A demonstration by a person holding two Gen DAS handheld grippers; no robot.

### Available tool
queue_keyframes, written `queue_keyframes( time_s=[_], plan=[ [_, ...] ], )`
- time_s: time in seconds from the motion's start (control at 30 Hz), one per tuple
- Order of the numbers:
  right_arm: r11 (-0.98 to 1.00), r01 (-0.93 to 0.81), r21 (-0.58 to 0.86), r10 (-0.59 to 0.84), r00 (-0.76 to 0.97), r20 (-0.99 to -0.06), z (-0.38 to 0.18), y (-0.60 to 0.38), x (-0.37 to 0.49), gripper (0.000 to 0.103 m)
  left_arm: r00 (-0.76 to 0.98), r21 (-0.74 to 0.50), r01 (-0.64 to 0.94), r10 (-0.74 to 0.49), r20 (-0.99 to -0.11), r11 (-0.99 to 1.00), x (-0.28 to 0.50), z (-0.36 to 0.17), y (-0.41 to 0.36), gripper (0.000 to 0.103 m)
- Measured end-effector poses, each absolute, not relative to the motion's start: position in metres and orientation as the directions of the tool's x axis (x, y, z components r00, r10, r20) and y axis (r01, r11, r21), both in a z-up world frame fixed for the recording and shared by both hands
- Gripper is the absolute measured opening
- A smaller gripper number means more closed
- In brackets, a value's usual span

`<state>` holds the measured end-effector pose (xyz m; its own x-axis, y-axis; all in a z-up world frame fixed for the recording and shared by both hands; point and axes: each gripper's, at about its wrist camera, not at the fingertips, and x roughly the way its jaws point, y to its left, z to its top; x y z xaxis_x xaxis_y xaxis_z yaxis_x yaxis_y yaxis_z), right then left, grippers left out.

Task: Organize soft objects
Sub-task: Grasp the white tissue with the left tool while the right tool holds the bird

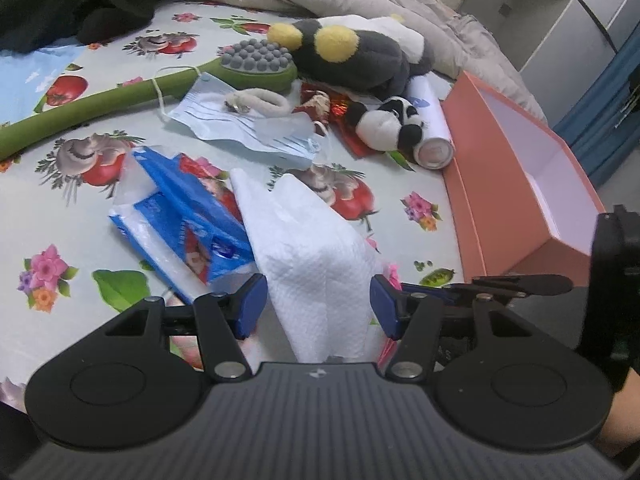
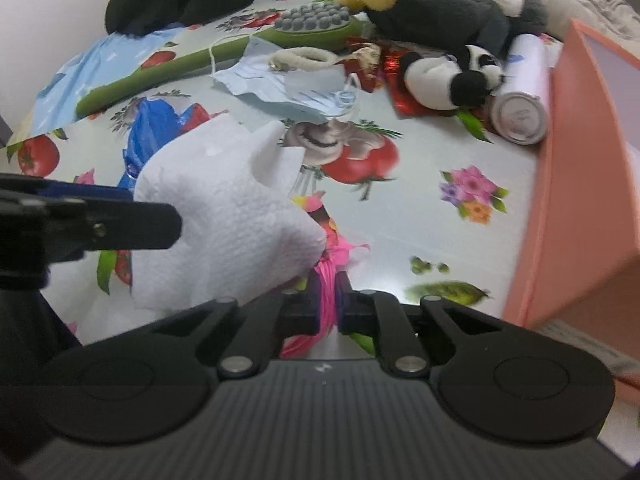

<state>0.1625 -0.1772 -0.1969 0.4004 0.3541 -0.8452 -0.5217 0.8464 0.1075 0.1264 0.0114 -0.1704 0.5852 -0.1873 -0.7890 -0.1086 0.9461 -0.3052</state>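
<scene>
- Right wrist view: the right gripper is clamped on a thin pink item low over the flowered tablecloth; what the item is cannot be told.
- Left wrist view: the left gripper has its jaws apart, a white paper towel standing between them with no pad pressing on it.
- Risk: the towel drapes against the pink item, so lifting the latter may drag the loose towel along or tip it off the left claw.
- Risk: the pinch looks narrow, and a soft item may slip free on the way to the pink box.
- Around: a blue tissue pack, a face mask, a green massage brush, a panda plush and a white can crowd the far side.
- In the way: the can lies just beside the box wall.
</scene>
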Motion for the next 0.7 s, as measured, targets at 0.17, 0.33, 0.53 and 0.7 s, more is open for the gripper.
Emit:
queue_keyframes(
  time_s=[0.17,0.33,0.53,0.7],
  plan=[
    [0.883,-0.460,0.096,0.313,0.425,-0.849,-0.194,-0.196,0.151,0.010,0.569,-0.292,-0.068,-0.203,-0.797,0.954,0.131,-0.175,-0.009,0.063],
    [0.919,-0.384,0.087,0.272,0.458,-0.847,-0.192,-0.215,0.144,0.010,0.554,-0.268,-0.059,-0.192,-0.810,0.961,0.138,-0.185,-0.030,0.064],
    [0.935,-0.332,0.126,0.270,0.433,-0.860,-0.203,-0.231,0.144,0.010,0.504,-0.301,-0.033,-0.245,-0.829,0.953,0.154,-0.209,-0.053,0.064],
    [0.935,-0.326,0.141,0.279,0.431,-0.858,-0.205,-0.235,0.143,0.010,0.474,-0.314,-0.006,-0.274,-0.837,0.949,0.162,-0.221,-0.067,0.064]
  ],
)
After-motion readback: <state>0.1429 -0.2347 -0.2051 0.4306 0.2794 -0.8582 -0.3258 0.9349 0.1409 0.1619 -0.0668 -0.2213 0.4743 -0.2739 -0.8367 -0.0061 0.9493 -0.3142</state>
